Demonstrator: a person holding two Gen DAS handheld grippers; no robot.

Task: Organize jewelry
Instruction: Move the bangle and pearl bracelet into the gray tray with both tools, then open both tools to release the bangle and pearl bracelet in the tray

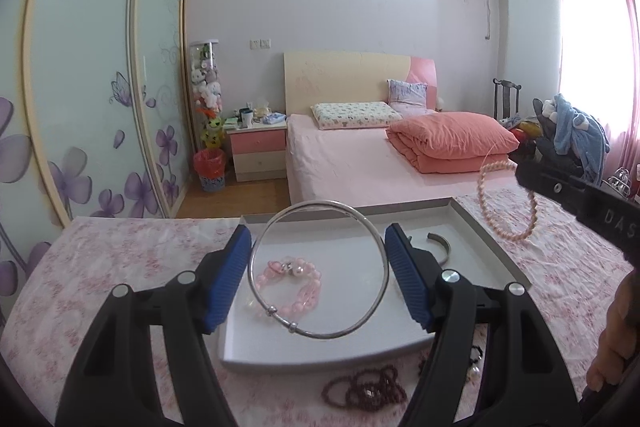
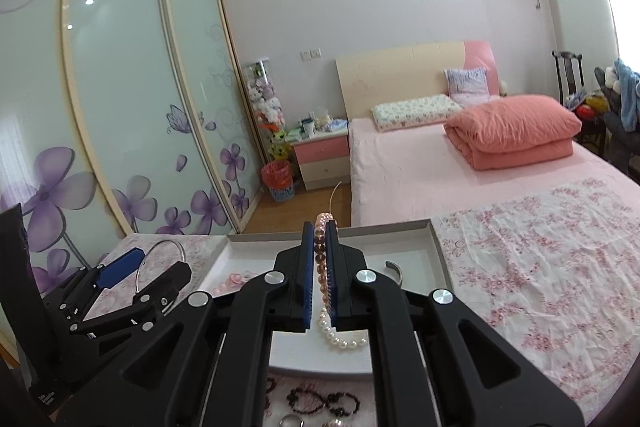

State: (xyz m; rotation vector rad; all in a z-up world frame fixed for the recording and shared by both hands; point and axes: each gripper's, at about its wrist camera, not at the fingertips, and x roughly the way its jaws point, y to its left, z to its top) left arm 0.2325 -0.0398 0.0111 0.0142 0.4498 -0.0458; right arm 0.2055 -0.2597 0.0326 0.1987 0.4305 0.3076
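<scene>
A desk covered with a pink floral cloth (image 1: pixel 120 267) stands at the foot of a pink bed (image 1: pixel 360 163). A shallow white rectangular cardboard tray (image 1: pixel 486 239) lies on the cloth near the desk's far edge.

The left gripper (image 1: pixel 320 267) hangs over the tray, its jaws gripping a large plain silver bangle (image 1: pixel 378 247) across its width; the ring stands upright between the blue ribbed pads (image 1: pixel 230 275). The right gripper (image 2: pixel 319 275) is over the same tray, jaws closed on a pink pearl-bead bracelet (image 2: pixel 322 267). From the left wrist view that bracelet (image 1: pixel 506 203) hangs as a loop beyond the tray's right edge.

On the tray floor lie a pale pink glass-bead bracelet (image 1: pixel 298 281) towards the left side and a grey open metal cuff (image 1: pixel 442 247) towards the far right corner.

At the desk's near edge, outside the tray, lie a dark red bead bracelet (image 1: pixel 362 389) and dark beaded strings (image 2: pixel 320 401).
</scene>
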